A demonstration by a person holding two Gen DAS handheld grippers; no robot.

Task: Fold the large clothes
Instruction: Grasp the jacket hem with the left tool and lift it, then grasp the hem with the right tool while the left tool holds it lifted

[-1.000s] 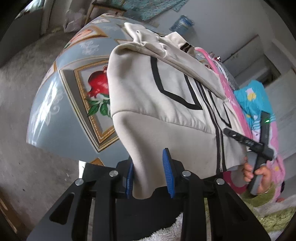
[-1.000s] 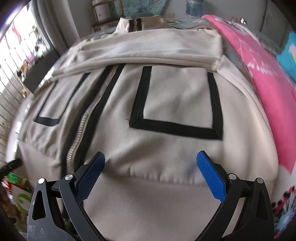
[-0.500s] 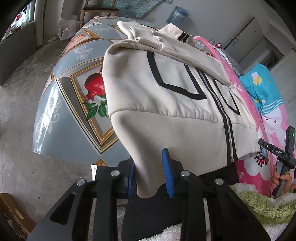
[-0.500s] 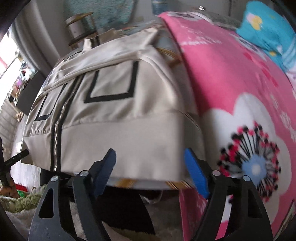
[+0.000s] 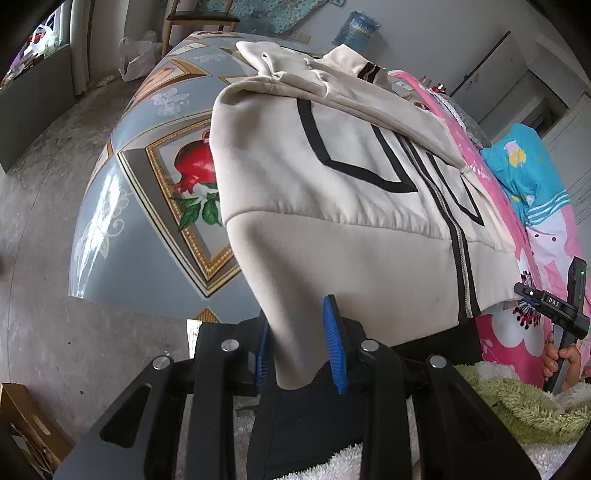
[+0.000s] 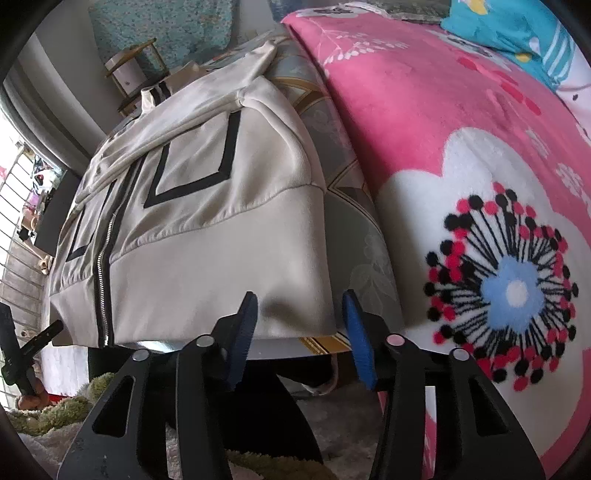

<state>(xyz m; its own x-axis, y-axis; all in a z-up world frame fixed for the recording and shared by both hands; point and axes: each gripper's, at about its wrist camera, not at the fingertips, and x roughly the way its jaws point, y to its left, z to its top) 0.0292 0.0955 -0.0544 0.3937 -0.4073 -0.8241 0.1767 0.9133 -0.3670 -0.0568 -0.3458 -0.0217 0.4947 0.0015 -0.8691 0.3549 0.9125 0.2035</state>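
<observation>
A cream zip-up jacket [image 5: 332,177] with black rectangular outlines and a black-edged zipper lies front-up on the worktop [image 5: 122,206], its sleeves folded across the chest and its plain hem band hanging just over the near edge. The worktop is covered with a grey-blue cloth printed with gold frames and a red pomegranate [image 5: 195,166], which sits exposed just beside the jacket's left side. The left tool [image 5: 299,350] is clenched on the hem's left corner, a flap of cream fabric pinched between its blue pads [image 5: 334,347] and drooping below them. In the right wrist view the right tool [image 6: 299,336] stands released, its jaws spread on either side of the hem's right corner with the fabric between them but neither pad visibly pressing it. To the jacket's right lies a pink blanket [image 6: 461,184] with a large white flower and a blue-centred burst, and beyond it a turquoise cushion [image 6: 509,26]. A fluffy green rug [image 5: 517,406] lies on the floor below, and a wooden chair [image 5: 199,18] stands past the far end.
</observation>
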